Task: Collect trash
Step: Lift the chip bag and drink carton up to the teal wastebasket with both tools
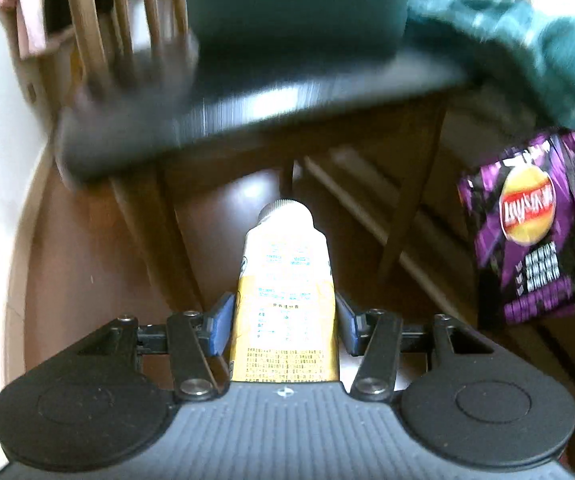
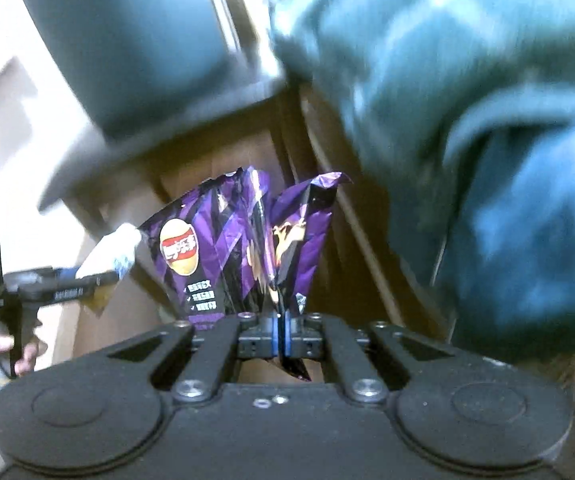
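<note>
Left gripper point(image 1: 285, 320) clamps a yellow bottle point(image 1: 285, 280) between 2 pads. Right gripper point(image 2: 278, 334) is pinched tight on a purple bag point(image 2: 239, 248). Both hang over bare floor point(image 1: 87, 260) beside a dark stool point(image 1: 287, 96).

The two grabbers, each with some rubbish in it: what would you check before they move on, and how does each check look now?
1. Left gripper clamped on the yellow-and-white tube: ok, blue pads press both its sides.
2. Right gripper shut on the purple chip bag: ok, pinched at its lower edge.
3. Bag hanging free of the tube: ok, they are apart in the left view.
4. Dark chair seat clear of both loads: ok, it lies beyond them.
5. Trash bin within reach: cannot tell, none in view.
</note>
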Demonstrator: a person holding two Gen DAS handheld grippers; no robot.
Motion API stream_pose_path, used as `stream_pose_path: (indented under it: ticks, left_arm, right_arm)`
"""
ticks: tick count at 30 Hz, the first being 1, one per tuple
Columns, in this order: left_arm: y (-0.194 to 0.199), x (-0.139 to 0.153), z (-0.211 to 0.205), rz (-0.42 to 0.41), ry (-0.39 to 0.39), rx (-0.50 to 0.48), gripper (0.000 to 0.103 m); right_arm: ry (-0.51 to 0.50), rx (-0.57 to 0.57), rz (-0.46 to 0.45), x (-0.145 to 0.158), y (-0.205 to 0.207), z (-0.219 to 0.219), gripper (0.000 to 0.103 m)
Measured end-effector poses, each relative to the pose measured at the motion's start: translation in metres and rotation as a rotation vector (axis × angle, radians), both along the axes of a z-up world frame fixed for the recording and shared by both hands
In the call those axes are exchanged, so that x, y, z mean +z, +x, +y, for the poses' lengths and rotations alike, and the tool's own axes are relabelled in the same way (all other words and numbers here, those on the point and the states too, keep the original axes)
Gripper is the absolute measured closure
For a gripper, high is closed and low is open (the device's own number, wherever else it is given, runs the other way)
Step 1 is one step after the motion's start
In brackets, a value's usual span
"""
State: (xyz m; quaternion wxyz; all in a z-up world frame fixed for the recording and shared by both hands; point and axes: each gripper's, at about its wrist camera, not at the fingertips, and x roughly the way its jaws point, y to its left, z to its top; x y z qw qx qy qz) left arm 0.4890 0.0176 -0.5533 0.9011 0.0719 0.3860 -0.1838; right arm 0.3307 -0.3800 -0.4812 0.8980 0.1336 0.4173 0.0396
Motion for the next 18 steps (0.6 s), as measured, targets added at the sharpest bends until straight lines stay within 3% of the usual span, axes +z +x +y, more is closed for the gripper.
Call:
stream_pose_path:
  ticks: [10,18]
  left_arm:
    - [-0.023,0.117,-0.013,-0.217,-0.071,-0.081,0.052]
    - [-0.03,0.161,-0.034,-0.309,-0.108,-0.076,0.052]
  right_arm:
    - [-0.126,-0.008,-0.267,0.106,-0.012,-0.003,0.1]
    - [-0.187,-0.037,-0.43,0.152,0.021,0.006,0.1]
